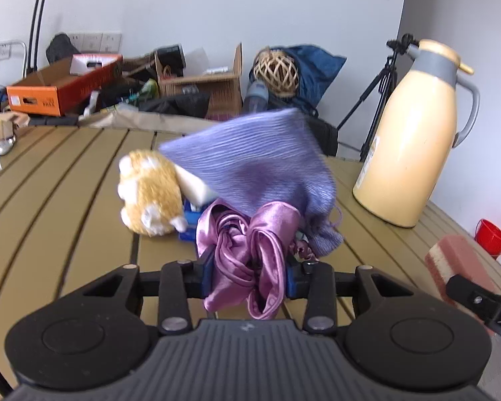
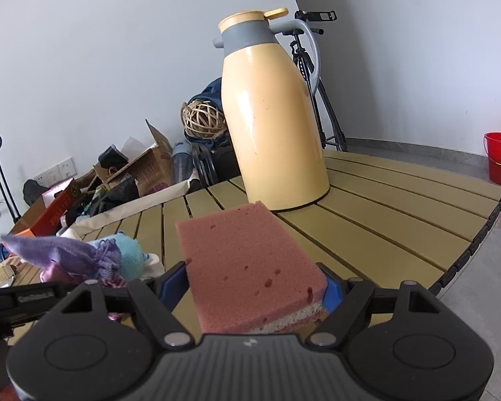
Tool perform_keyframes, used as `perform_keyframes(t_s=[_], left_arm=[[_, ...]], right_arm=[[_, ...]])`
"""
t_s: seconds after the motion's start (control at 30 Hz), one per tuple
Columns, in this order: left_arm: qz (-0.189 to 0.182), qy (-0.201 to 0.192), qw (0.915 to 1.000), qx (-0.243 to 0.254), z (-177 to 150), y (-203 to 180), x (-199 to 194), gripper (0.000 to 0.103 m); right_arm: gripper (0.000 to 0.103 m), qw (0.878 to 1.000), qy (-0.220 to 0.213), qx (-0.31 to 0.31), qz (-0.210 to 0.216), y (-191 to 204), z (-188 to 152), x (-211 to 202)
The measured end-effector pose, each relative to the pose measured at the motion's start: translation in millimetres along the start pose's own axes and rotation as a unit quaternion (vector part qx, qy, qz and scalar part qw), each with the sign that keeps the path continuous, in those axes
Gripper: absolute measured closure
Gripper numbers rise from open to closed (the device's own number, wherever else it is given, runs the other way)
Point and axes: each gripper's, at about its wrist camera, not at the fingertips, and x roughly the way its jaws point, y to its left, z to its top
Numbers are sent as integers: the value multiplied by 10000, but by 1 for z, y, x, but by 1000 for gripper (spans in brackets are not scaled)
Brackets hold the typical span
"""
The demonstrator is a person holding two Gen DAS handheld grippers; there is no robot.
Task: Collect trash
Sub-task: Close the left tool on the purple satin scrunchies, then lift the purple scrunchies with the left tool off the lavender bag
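The left gripper [image 1: 247, 279] is squeezing a shiny pink-purple satin cloth [image 1: 247, 254], bunched up between its two fingers. A ribbed purple drawstring pouch [image 1: 260, 170] hangs with it, up above the slatted tan table [image 1: 66, 183]. The right gripper [image 2: 255, 287] is closed on a flat pink sponge with a pale bottom layer [image 2: 247, 264], pinched by its two sides.

The tall cream-yellow jug with a grey collar [image 2: 274, 117] stands at the back of the table. The sponge is held just in front of the jug. The satin cloth and pouch are well to the left of the jug. Under them lies a fluffy orange and white toy animal [image 1: 150, 193].

I think the satin is light, floppy and slippery, so a thick bunch is the safest place to grab. The sponge looks light and squishy, so holding its sides should work fine.
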Motion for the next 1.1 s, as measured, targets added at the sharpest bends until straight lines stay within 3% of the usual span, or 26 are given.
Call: perform_keyframes(t_s=[0.5, 1.1], left_arm=[[120, -685, 9975, 139, 22, 8, -64, 64], [137, -857, 9962, 116, 19, 25, -106, 64]], right_arm=[[24, 9999, -49, 133, 96, -1, 0, -4], [24, 9986, -184, -44, 485, 16, 4, -25]])
